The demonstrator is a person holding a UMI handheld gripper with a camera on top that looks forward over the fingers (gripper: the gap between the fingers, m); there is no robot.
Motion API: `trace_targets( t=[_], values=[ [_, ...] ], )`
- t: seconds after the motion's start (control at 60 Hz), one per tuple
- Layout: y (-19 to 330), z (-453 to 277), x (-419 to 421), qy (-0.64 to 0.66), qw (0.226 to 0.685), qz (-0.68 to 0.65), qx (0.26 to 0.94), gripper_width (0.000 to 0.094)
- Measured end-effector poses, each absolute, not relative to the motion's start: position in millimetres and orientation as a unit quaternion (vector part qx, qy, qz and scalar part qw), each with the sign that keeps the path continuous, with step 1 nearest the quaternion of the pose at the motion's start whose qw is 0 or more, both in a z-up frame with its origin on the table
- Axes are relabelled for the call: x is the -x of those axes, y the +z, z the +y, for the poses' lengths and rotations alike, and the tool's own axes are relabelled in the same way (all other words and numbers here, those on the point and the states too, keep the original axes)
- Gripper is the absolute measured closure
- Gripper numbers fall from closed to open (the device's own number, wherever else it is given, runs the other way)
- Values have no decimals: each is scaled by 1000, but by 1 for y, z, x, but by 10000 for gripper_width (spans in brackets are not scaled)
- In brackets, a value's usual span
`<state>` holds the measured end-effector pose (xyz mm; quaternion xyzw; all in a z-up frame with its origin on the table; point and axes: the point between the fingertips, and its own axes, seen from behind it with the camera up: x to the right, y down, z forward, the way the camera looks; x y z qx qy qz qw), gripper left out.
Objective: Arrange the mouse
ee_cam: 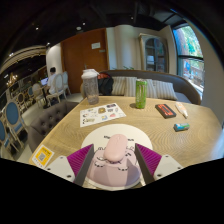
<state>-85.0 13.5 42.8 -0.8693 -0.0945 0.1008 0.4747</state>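
Observation:
A pale pink computer mouse (pixel 113 152) sits between my two fingers, close to the camera, over the near edge of the round wooden table (pixel 150 128). My gripper (pixel 113 162) is shut on it: the dark fingers press its left and right sides, and the magenta pads (pixel 76 160) spread out to either side. The mouse's underside and whatever lies under it are hidden.
On the table beyond the mouse are a printed sheet (pixel 102 113), a clear jug (pixel 90 85), a green cup (pixel 141 93), a dark red box (pixel 166 110), a small teal item (pixel 181 127) and a yellow-edged card (pixel 43 155). Chairs (pixel 15 120) stand at the left.

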Motion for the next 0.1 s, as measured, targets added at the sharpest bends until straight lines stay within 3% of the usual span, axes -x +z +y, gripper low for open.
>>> trace_targets(
  t=[0.1],
  values=[
    [52,-23,68,111,489,-103,859,94]
  ],
)
